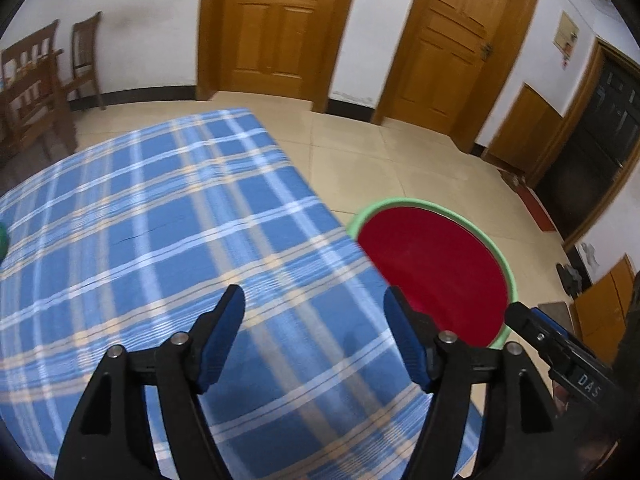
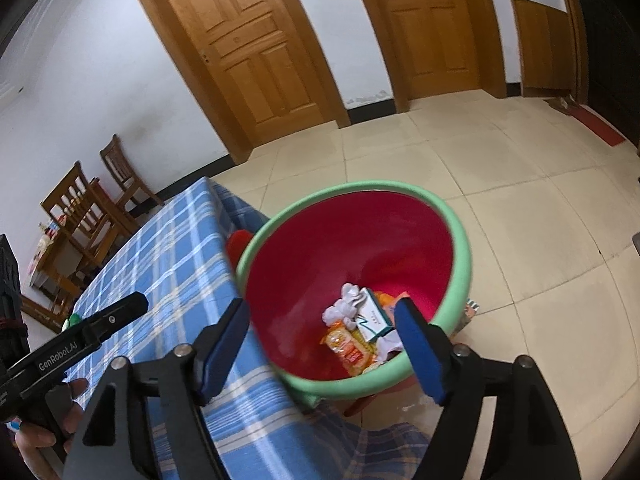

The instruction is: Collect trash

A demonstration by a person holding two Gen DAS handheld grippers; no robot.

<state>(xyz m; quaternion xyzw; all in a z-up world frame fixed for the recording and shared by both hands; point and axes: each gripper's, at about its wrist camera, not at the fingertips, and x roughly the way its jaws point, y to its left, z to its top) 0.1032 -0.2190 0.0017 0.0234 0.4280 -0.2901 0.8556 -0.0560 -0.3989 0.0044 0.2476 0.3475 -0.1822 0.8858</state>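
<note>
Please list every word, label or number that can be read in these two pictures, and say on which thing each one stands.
"GenRobot.AI": on the side of the left hand-held gripper, seen from the right wrist.
"DAS": on the body of the right hand-held gripper, seen from the left wrist; the rest is cut off.
White box in the bin: print too small to read.
Orange snack packet: print blurred.
Wall notice: unreadable.

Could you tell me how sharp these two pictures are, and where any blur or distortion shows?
Left wrist view: plaid tablecloth streaked with motion blur, door frames bowed by the fisheye. Right wrist view: sharper, trash in the red bin legible, though the rim is slightly smeared.
</note>
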